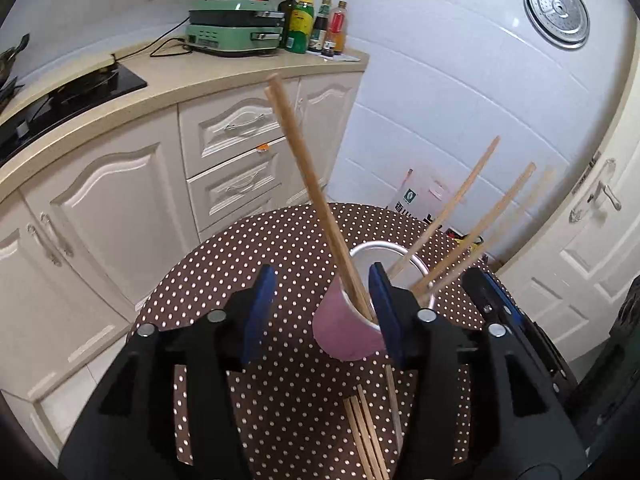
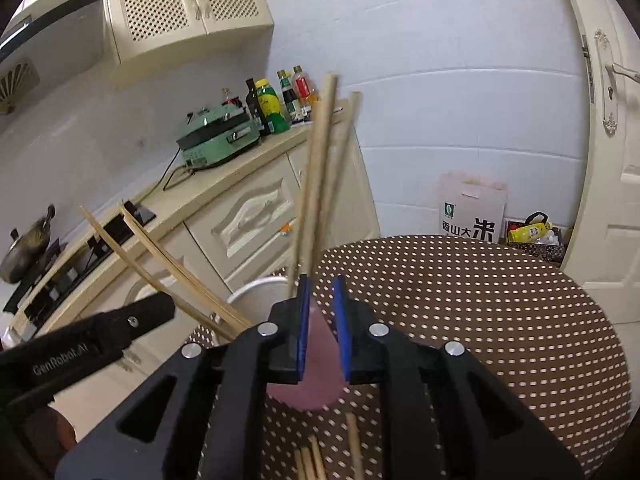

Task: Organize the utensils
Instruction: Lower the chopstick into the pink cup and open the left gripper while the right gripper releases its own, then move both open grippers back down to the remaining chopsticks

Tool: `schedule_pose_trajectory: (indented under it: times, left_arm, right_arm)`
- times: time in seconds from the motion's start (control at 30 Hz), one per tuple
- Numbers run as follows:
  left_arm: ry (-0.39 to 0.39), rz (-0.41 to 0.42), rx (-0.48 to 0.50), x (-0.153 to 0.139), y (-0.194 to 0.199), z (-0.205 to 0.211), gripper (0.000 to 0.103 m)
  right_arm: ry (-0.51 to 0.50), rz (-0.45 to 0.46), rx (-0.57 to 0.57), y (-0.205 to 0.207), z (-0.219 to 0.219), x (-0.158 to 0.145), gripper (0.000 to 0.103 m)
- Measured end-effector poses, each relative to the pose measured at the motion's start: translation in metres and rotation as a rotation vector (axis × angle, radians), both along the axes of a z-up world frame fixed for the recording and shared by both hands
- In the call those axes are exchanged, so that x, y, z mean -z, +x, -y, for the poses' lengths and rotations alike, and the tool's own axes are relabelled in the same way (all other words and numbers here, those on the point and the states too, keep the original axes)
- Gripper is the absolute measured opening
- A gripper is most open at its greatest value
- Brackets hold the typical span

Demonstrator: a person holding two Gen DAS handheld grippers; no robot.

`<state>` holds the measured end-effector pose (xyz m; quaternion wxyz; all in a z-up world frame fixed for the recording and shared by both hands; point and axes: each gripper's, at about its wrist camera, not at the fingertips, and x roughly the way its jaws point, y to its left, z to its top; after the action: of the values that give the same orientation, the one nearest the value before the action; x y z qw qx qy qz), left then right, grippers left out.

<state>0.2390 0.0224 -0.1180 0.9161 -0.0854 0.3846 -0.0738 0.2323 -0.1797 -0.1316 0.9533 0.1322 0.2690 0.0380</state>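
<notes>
A pink cup [image 1: 344,332] with a pale rim stands on the brown dotted table [image 1: 224,272]. My left gripper [image 1: 322,272] is open around the cup, and a wooden chopstick [image 1: 312,184] rises free between its blue pads. More chopsticks [image 1: 472,216] lean right out of the cup, blurred, beside my right gripper [image 1: 482,280]. In the right wrist view my right gripper [image 2: 322,282] stands over the cup [image 2: 316,396], its pads slightly apart with only the cup showing between them. Blurred chopsticks [image 2: 318,184] rise behind its left fingertip. Loose chopsticks [image 1: 368,432] lie on the table.
Cream cabinets [image 1: 120,208] and a counter with a green appliance [image 1: 236,28], bottles [image 1: 316,26] and a stove [image 1: 72,96] stand beyond the table. A door [image 1: 580,248] is at the right. A rice bag [image 2: 472,208] sits on the floor.
</notes>
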Motion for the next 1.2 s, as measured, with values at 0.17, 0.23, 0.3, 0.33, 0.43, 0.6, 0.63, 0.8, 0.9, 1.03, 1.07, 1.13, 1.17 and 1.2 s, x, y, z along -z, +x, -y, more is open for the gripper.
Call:
schedule_pose_trajectory:
  times: [0.17, 0.23, 0.3, 0.33, 0.43, 0.6, 0.63, 0.8, 0.9, 1.03, 1.07, 1.13, 1.17, 1.2]
  left_arm:
    - [0.018, -0.027, -0.033, 0.002, -0.013, -0.003, 0.05]
    - [0.035, -0.039, -0.043, 0.002, -0.019, -0.004, 0.05]
    - [0.044, -0.052, -0.062, 0.001, -0.025, -0.005, 0.05]
    - [0.044, -0.056, -0.067, 0.001, -0.027, -0.006, 0.05]
    - [0.054, -0.072, -0.085, 0.002, -0.037, -0.008, 0.05]
    - [0.08, -0.098, -0.095, 0.007, -0.053, -0.007, 0.052]
    - [0.086, -0.106, -0.093, 0.009, -0.057, -0.005, 0.052]
    - [0.107, -0.152, -0.082, 0.023, -0.075, 0.001, 0.052]
    - [0.104, -0.184, -0.072, 0.034, -0.083, 0.003, 0.053]
    - [0.112, -0.247, -0.055, 0.054, -0.092, 0.008, 0.054]
    - [0.113, -0.258, -0.052, 0.058, -0.094, 0.008, 0.054]
    - [0.118, -0.284, -0.039, 0.067, -0.097, 0.009, 0.054]
    - [0.121, -0.295, -0.035, 0.071, -0.097, 0.008, 0.054]
    - [0.122, -0.306, -0.034, 0.075, -0.097, 0.008, 0.054]
  right_arm:
    - [-0.034, -0.033, -0.042, -0.015, 0.014, -0.006, 0.041]
    - [-0.061, -0.039, -0.065, -0.023, 0.019, -0.009, 0.046]
    - [-0.07, -0.054, -0.087, -0.03, 0.026, -0.011, 0.049]
    - [-0.073, -0.058, -0.096, -0.032, 0.028, -0.012, 0.05]
    - [-0.09, -0.072, -0.127, -0.041, 0.033, -0.016, 0.054]
    - [-0.097, -0.12, -0.159, -0.053, 0.039, -0.015, 0.059]
    - [-0.102, -0.136, -0.165, -0.054, 0.038, -0.014, 0.06]
    - [-0.149, -0.247, -0.208, -0.064, 0.03, 0.005, 0.061]
    - [-0.162, -0.311, -0.226, -0.066, 0.023, 0.02, 0.061]
    - [-0.178, -0.396, -0.253, -0.067, 0.013, 0.043, 0.061]
    - [-0.185, -0.416, -0.254, -0.067, 0.01, 0.049, 0.061]
    - [-0.192, -0.446, -0.259, -0.066, 0.004, 0.059, 0.059]
    - [-0.191, -0.456, -0.263, -0.065, 0.002, 0.062, 0.058]
    - [-0.196, -0.473, -0.267, -0.065, -0.002, 0.067, 0.055]
